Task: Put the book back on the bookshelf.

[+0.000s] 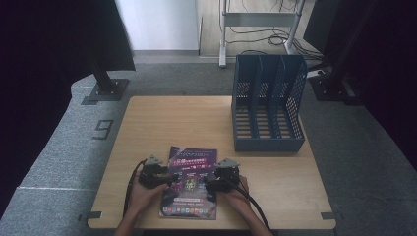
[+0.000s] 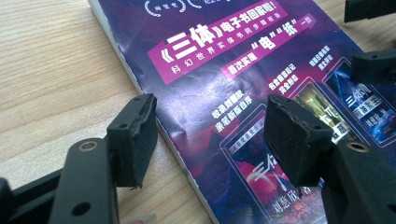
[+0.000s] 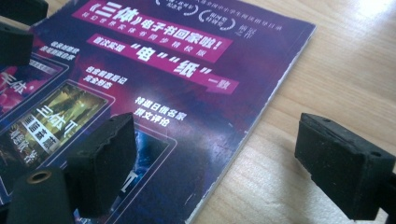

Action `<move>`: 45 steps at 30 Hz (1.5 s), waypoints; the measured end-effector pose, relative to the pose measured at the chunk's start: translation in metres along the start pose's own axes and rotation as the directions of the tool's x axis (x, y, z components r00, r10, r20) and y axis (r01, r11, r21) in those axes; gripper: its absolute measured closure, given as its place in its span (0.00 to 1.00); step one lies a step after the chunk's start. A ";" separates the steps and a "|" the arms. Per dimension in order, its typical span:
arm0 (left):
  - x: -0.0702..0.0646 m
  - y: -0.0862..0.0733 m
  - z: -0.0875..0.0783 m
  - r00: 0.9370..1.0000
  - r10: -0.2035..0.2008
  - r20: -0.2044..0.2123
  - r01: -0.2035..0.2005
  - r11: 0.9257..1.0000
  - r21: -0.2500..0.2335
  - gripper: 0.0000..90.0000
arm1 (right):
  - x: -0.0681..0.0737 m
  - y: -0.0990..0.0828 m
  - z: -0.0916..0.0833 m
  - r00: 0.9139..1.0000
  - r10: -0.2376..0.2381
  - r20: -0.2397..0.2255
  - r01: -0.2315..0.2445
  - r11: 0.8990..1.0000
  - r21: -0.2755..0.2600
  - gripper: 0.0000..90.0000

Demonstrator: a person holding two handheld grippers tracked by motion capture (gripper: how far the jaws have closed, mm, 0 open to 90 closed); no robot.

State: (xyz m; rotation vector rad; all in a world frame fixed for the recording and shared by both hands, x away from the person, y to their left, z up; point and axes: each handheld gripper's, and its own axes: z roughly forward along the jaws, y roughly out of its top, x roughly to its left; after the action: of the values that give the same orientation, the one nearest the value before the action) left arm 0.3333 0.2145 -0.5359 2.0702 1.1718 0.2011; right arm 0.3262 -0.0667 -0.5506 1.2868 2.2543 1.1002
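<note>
Holding a pair of tongs in each hand, we see the magazine (image 1: 190,183) lying flat on the tabletop (image 1: 162,123) near its front edge; our left tongs (image 2: 208,135) are spread wide over its left edge; our right tongs (image 3: 224,154) are spread wide over its right edge; neither pair pinches anything; a blue rack (image 1: 268,105) stands farther back, well apart.
</note>
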 end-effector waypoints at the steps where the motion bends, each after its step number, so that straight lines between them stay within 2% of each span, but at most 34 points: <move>1: 0.001 0.000 0.001 1.000 0.002 -0.002 -0.002 1.000 0.007 0.38 | 0.000 0.000 0.000 1.000 -0.002 0.000 0.002 1.000 -0.001 0.14; 10: 0.004 0.000 0.002 1.000 -0.009 0.001 0.009 1.000 0.000 0.39 | 0.003 -0.001 0.002 0.999 -0.005 -0.034 0.005 1.000 -0.001 0.14; 14: 0.003 0.000 0.003 1.000 -0.008 -0.013 0.008 1.000 -0.008 0.38 | 0.005 -0.002 0.001 0.998 -0.016 -0.060 0.016 1.000 0.001 0.16; 21: 0.002 0.000 0.004 1.000 -0.009 -0.015 0.009 1.000 -0.015 0.38 | 0.007 -0.002 0.001 0.997 -0.027 -0.076 0.027 1.000 0.001 0.18; 25: -0.002 -0.001 0.005 0.999 0.012 -0.039 -0.013 1.000 -0.015 0.37 | 0.008 -0.002 0.001 0.997 -0.032 -0.075 0.032 0.999 -0.002 0.18; 29: -0.003 -0.001 0.005 0.999 0.011 -0.046 -0.012 1.000 -0.019 0.38 | 0.008 -0.003 0.001 0.997 -0.034 -0.075 0.034 0.999 -0.004 0.19; 35: -0.003 -0.001 0.003 0.999 0.002 -0.035 -0.003 0.999 -0.036 0.39 | 0.008 -0.003 0.001 0.997 -0.032 -0.074 0.032 0.999 -0.004 0.19; 40: -0.003 0.001 -0.003 1.000 -0.022 0.005 0.023 0.996 -0.081 0.40 | 0.007 -0.003 0.000 0.997 -0.008 -0.083 0.008 1.000 -0.002 0.19; 41: -0.003 0.001 -0.003 1.000 -0.022 0.005 0.023 0.996 -0.081 0.40 | 0.007 -0.003 0.000 0.997 -0.010 -0.083 0.010 1.000 -0.002 0.20; 43: -0.006 0.003 -0.008 0.999 -0.025 0.032 0.028 0.994 -0.105 0.40 | 0.007 -0.003 0.000 0.997 -0.012 -0.082 0.012 1.000 -0.001 0.20; 45: -0.006 0.004 -0.009 0.999 -0.019 0.035 0.023 0.994 -0.108 0.40 | 0.007 -0.003 0.000 0.997 -0.015 -0.081 0.014 1.000 -0.001 0.20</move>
State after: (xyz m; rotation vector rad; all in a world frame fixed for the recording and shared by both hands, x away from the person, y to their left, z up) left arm 0.3280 0.2132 -0.5257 1.9589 1.1371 0.2138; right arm 0.3210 -0.0618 -0.5520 1.2445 2.3178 1.1683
